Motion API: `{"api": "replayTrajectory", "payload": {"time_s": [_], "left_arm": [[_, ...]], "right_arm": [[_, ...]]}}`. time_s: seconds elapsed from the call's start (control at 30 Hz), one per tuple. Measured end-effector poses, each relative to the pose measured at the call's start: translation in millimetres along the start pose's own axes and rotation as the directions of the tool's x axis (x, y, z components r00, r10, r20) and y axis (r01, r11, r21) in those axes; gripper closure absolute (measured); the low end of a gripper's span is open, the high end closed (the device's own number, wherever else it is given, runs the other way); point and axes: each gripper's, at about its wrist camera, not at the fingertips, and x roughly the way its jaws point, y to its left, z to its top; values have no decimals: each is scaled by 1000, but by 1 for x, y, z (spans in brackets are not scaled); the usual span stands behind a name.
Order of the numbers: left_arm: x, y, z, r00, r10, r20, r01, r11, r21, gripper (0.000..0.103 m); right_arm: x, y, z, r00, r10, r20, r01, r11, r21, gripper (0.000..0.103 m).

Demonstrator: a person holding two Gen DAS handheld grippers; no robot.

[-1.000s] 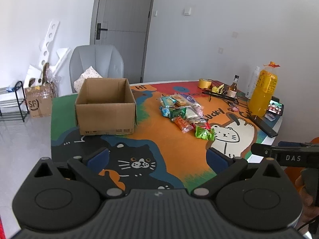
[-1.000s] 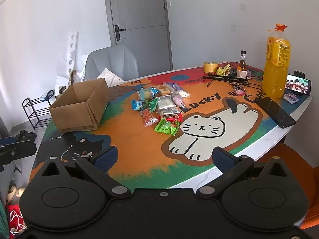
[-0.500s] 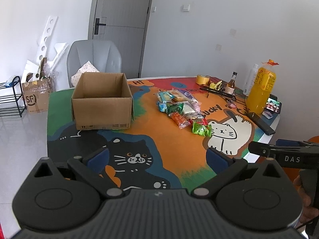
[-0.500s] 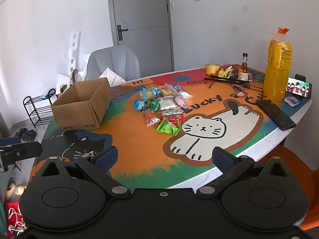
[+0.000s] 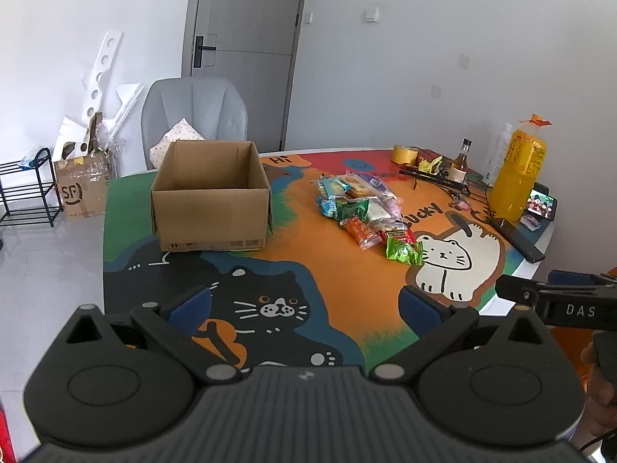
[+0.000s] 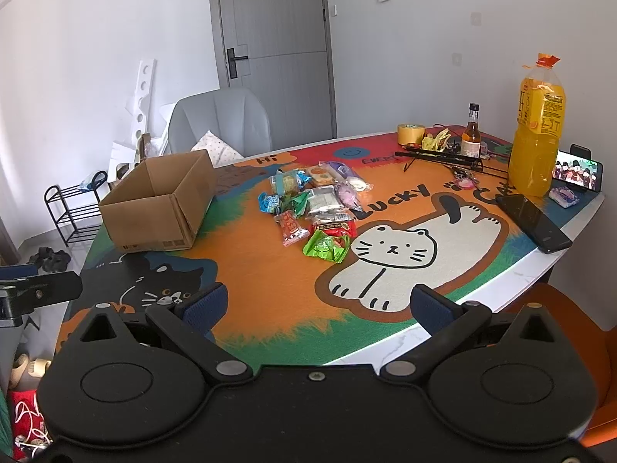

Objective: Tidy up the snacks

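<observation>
A pile of wrapped snacks (image 5: 362, 208) lies mid-table on the cat-print mat; it also shows in the right wrist view (image 6: 312, 208). A green packet (image 6: 327, 247) is the nearest of the pile. An open, empty-looking cardboard box (image 5: 210, 200) stands left of the snacks and shows in the right wrist view (image 6: 158, 204). My left gripper (image 5: 304, 305) is open and empty, held over the table's near edge. My right gripper (image 6: 318, 301) is open and empty, also at the near edge, well short of the snacks.
A tall orange juice bottle (image 6: 538, 131), small brown bottle (image 6: 471, 131), tape roll (image 6: 410, 134), propped phone (image 6: 576, 171) and flat black phone (image 6: 532, 222) sit at the right. A grey chair (image 5: 194, 115) stands behind the table. A black shoe rack (image 5: 27, 189) is at the left.
Both grippers have drawn slightly back and up from the table, so box and snacks look a little smaller. Nothing on the table has moved.
</observation>
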Motion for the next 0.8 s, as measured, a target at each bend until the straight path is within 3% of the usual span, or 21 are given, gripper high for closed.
{"api": "replayTrajectory", "payload": {"time_s": [0.8], "left_arm": [[-2, -2, -1, 1000, -4, 3, 4, 1000, 7, 0]], "right_arm": [[0, -1, 0, 1000, 1, -2, -1, 1000, -3, 0]]}}
